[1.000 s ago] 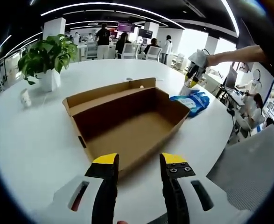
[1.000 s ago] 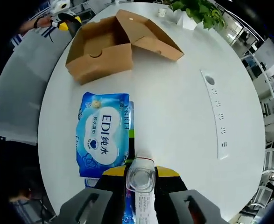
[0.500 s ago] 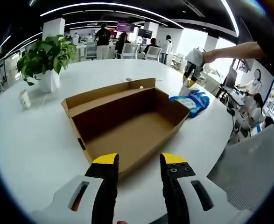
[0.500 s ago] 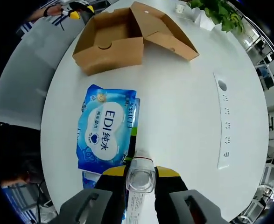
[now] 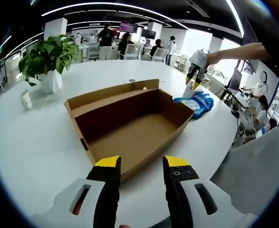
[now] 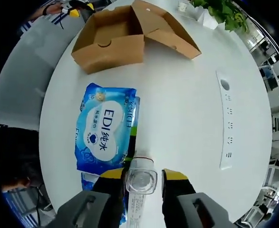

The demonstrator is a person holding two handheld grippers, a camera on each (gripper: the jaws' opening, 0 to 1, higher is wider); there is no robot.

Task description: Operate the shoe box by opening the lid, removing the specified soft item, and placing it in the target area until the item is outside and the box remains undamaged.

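a: where's the box (image 5: 129,126)?

b: open on the white table (image 5: 30,142), lid folded back, nothing inside that i can see. the left gripper (image 5: 141,166) hangs just short of its near wall, jaws apart with nothing between them.

a: and the right one?

b: the right gripper (image 6: 141,173) is raised over the far end of the table. its jaws are closed on a clear bottle (image 6: 140,180), seen bottom-on, label running down between them.

a: the soft thing?

b: a blue wipes pack (image 6: 103,133) lies flat on the table outside the box, just below that bottle. a second blue pack (image 6: 132,126) peeks from under its edge. the box sits apart from them, nearer the left gripper.

a: anything else about?

b: a potted plant (image 5: 46,59) stands past the box, a small white cup (image 5: 26,99) near it. a socket strip (image 6: 227,123) is set into the table, and people stand at desks behind.
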